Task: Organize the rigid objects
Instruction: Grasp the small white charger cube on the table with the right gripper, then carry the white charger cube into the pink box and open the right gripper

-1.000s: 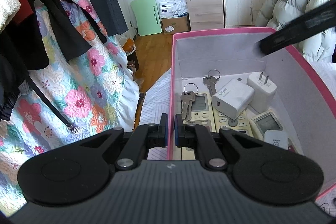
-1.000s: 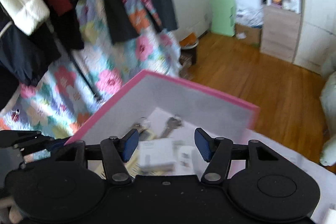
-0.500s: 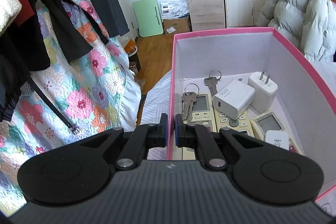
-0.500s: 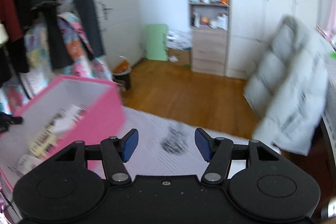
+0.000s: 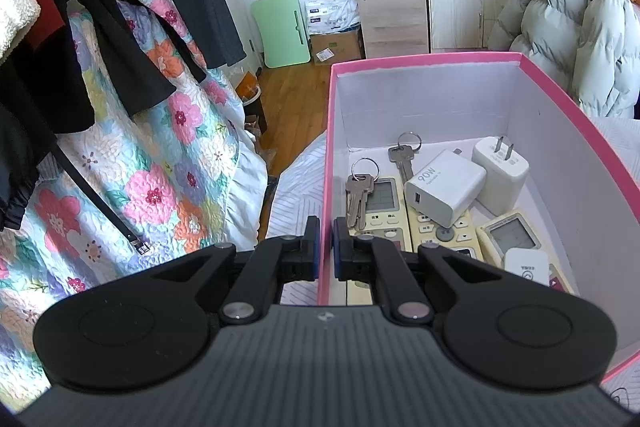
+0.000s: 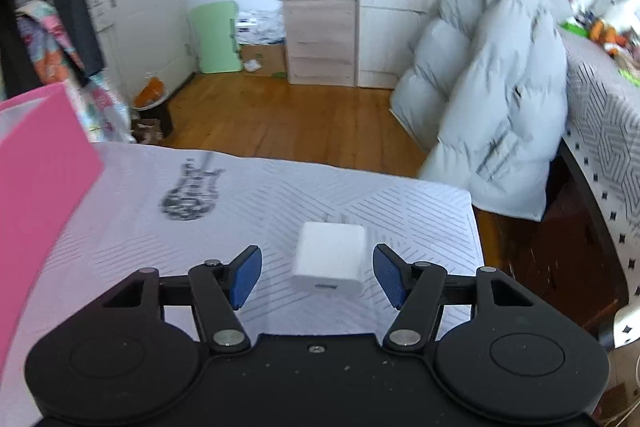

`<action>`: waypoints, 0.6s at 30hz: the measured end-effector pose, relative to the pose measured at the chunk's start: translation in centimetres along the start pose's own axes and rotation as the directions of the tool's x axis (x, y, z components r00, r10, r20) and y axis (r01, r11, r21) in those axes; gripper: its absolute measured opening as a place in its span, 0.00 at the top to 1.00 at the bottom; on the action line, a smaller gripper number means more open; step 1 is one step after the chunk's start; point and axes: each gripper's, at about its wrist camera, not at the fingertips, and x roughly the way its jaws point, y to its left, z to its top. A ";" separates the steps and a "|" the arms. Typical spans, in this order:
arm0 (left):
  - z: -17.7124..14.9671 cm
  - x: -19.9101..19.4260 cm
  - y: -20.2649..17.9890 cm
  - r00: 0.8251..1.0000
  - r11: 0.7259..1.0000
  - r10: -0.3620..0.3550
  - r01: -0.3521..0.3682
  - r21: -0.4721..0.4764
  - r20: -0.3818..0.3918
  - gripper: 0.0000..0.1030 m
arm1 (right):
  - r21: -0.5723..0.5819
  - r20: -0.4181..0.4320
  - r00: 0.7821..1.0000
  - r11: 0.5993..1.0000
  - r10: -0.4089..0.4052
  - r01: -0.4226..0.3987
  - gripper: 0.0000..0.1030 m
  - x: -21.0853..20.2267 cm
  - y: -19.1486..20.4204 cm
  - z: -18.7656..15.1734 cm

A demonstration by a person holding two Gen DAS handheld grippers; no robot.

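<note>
Right gripper (image 6: 317, 277) has swung away from the pink box (image 5: 420, 61) and now sits with jaws spread either side of a white charger (image 6: 329, 258) lying on the striped cloth (image 6: 400, 211), not touching it. Left gripper (image 5: 326, 251) remains clamped on the box's near wall.

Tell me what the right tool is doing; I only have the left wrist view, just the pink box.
Observer: The right tool is open, and a white charger lies on the cloth between its pads, untouched.
Operator: Describe how it lies.
Observer: Flat, with its prongs pointing away from the tool and its port facing the camera.
Operator: Say where the box sits from there.
Observer: The pink box is at the far left edge of the right wrist view, apart from the charger.
</note>
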 end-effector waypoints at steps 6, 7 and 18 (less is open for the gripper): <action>0.0 0.2 0.5 1.000 1.000 -0.010 0.010 -0.002 -0.008 0.95 | 0.071 0.039 0.999 0.997 -0.021 0.018 0.53 0.8 -0.6 -1.4; -0.1 0.3 0.5 1.000 1.000 -0.011 0.011 -0.004 -0.010 0.95 | 0.077 0.041 0.999 0.997 -0.025 0.021 0.53 0.5 -0.5 -1.5; -0.1 0.2 0.6 1.000 1.000 -0.010 0.010 -0.004 -0.004 0.95 | -0.074 0.158 0.971 0.983 0.178 -0.168 0.53 -8.8 7.3 -0.1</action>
